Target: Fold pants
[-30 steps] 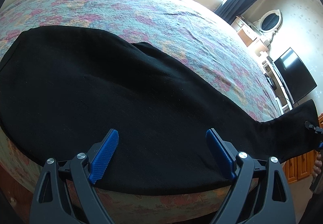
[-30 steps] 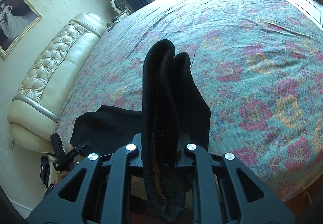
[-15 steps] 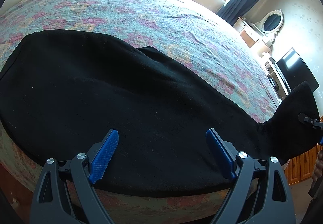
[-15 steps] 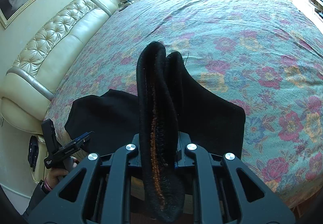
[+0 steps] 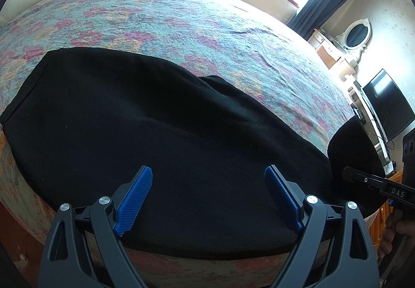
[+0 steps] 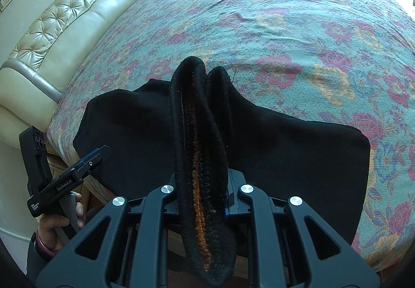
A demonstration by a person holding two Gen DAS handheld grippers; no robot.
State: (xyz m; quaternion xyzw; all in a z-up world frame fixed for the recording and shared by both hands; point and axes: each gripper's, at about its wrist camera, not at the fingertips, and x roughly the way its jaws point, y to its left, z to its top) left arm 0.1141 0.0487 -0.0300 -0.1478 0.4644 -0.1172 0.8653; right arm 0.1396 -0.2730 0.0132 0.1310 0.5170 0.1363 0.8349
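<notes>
While the right gripper [image 6: 201,194] pinches the hem [image 6: 199,132] above the pants [image 5: 160,145] lying on the bed [image 5: 181,15], the lengthwise fold looks underway; the left gripper [image 5: 207,197] hovers spread, empty.

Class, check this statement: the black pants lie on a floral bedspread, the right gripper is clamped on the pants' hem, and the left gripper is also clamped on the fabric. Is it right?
Not quite. The left gripper is not clamped on anything: the left wrist view shows its jaws wide apart above the black pants. The rest stands: the pants lie on the floral bedspread, and the right gripper is clamped on the hem.
</notes>
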